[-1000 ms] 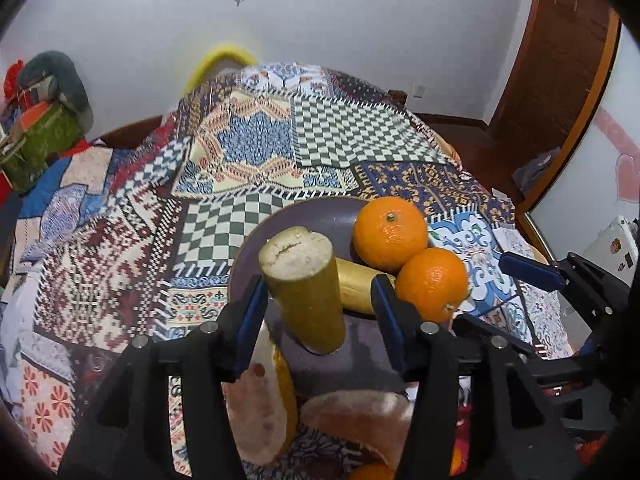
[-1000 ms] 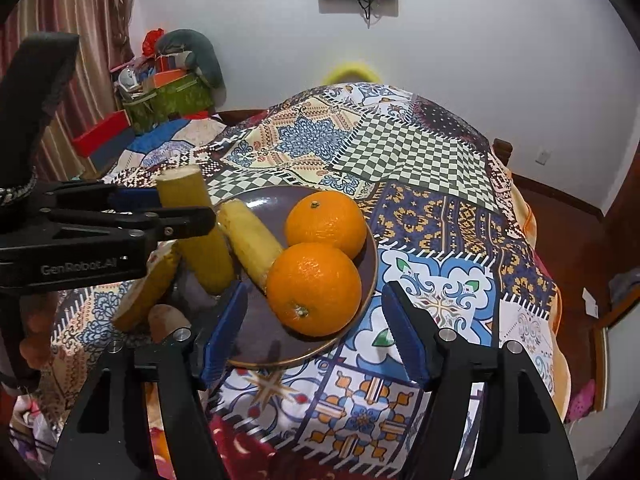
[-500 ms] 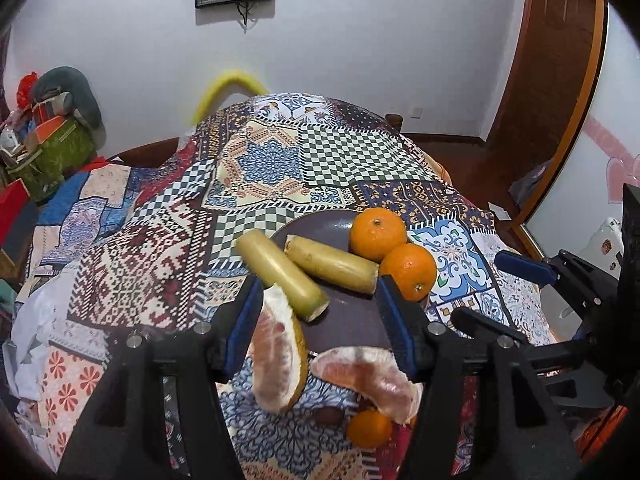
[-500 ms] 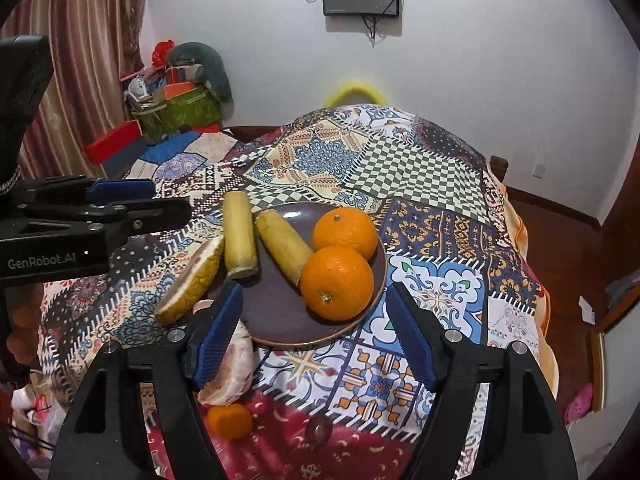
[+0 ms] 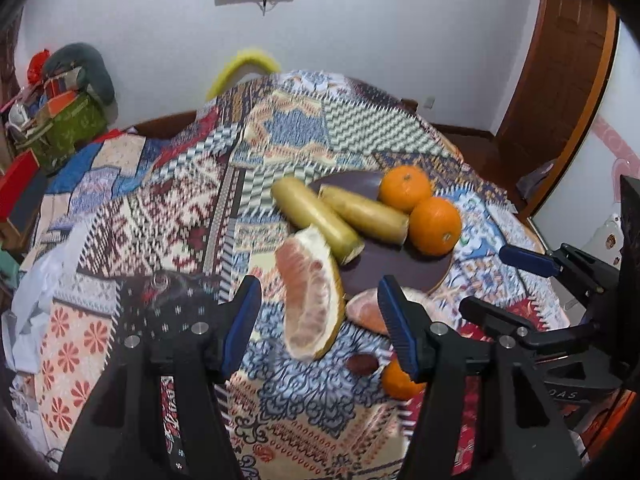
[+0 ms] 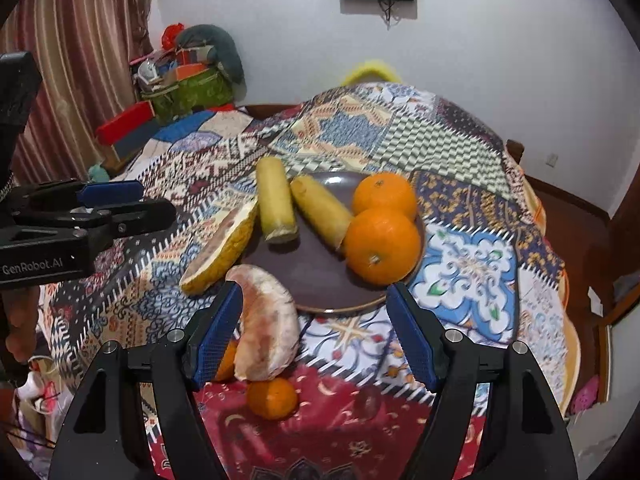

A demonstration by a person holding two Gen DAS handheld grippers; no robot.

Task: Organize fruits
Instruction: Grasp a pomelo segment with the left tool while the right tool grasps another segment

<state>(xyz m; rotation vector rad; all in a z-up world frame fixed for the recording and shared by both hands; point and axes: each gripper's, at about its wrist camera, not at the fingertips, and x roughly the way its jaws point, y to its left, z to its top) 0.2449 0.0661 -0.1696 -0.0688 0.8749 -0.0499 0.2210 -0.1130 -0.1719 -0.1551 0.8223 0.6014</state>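
A dark plate [image 5: 400, 270] [image 6: 316, 280] on the patchwork cloth holds two yellow-green cane pieces [image 5: 320, 216] [image 6: 276, 200] and two oranges [image 5: 434, 224] [image 6: 382, 244]. A pomelo wedge with rind [image 5: 310, 292] [image 6: 218, 252] leans at the plate's left edge. A peeled pomelo segment [image 5: 366, 310] [image 6: 266, 324] and a small orange [image 5: 398, 380] [image 6: 272, 398] lie in front of the plate. My left gripper [image 5: 320, 324] is open and empty above the wedge. My right gripper [image 6: 314, 336] is open and empty in front of the plate.
A small dark fruit [image 5: 362, 363] lies on the cloth near the small orange. A green bag with clutter [image 6: 188, 88] and a red box [image 6: 124, 124] stand at the back left. The table edge falls off to the right [image 6: 560, 280].
My left gripper let go of the cane piece, which now lies on the plate's left side. Both grippers have pulled back and up from the plate.
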